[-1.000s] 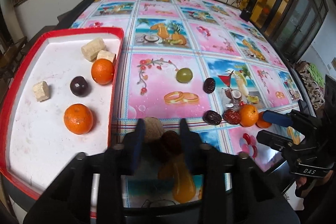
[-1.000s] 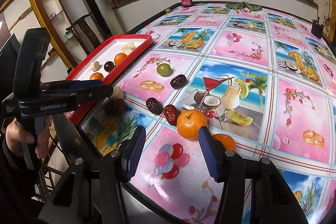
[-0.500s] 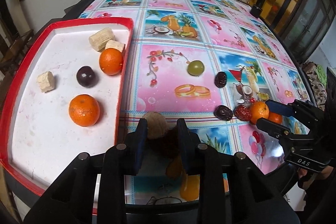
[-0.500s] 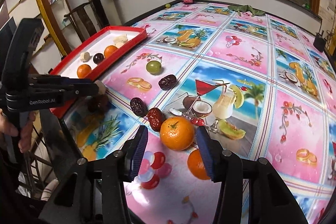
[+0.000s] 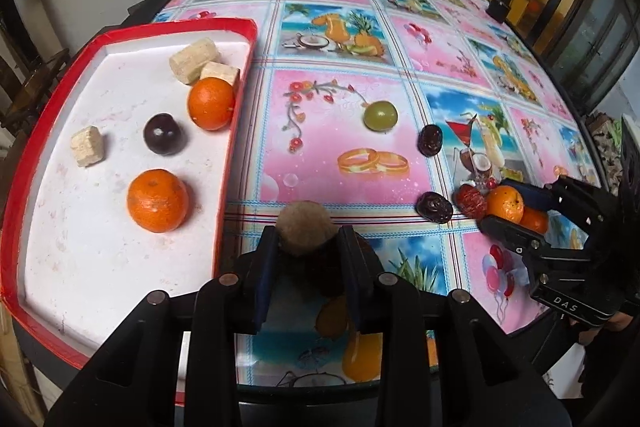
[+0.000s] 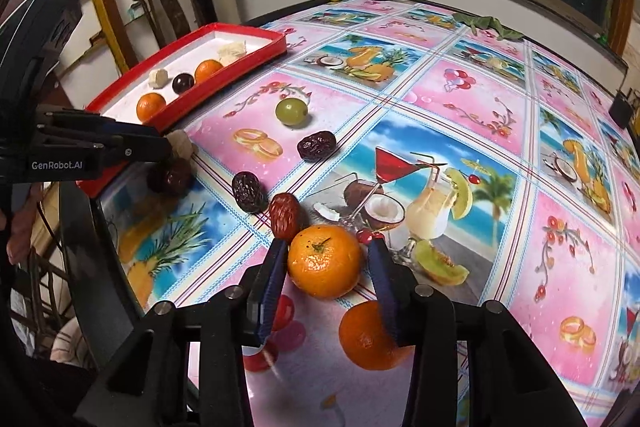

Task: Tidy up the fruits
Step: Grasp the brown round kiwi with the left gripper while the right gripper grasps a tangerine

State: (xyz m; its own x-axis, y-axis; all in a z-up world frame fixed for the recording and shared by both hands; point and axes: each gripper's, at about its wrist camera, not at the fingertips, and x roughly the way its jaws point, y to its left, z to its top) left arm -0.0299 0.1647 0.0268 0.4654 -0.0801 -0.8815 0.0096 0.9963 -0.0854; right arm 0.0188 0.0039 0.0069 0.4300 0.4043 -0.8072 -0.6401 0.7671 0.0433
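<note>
Left wrist view: the left gripper (image 5: 308, 247), angled down at the near table edge beside the red tray (image 5: 236, 131), has a tan round fruit (image 5: 306, 229) and a dark fruit (image 6: 176, 177) between its fingers; its jaws are opening, and whether the pads press either one cannot be told. In the tray lie two oranges (image 5: 158, 201), a dark plum (image 5: 163, 139) and three pale blocks (image 5: 194, 61). On the patterned tablecloth (image 5: 340, 87) sit a green grape (image 5: 380, 115) and two dark dates (image 5: 430, 145), well apart from the tray. Right wrist view: the right gripper (image 6: 328, 267) straddles an orange (image 6: 324, 261), its jaws closing; the left pad touches the peel, a sliver of gap shows on the right. A red date (image 6: 285, 215) lies just beyond that orange; another orange (image 6: 368, 339) sits beneath the right finger.
</note>
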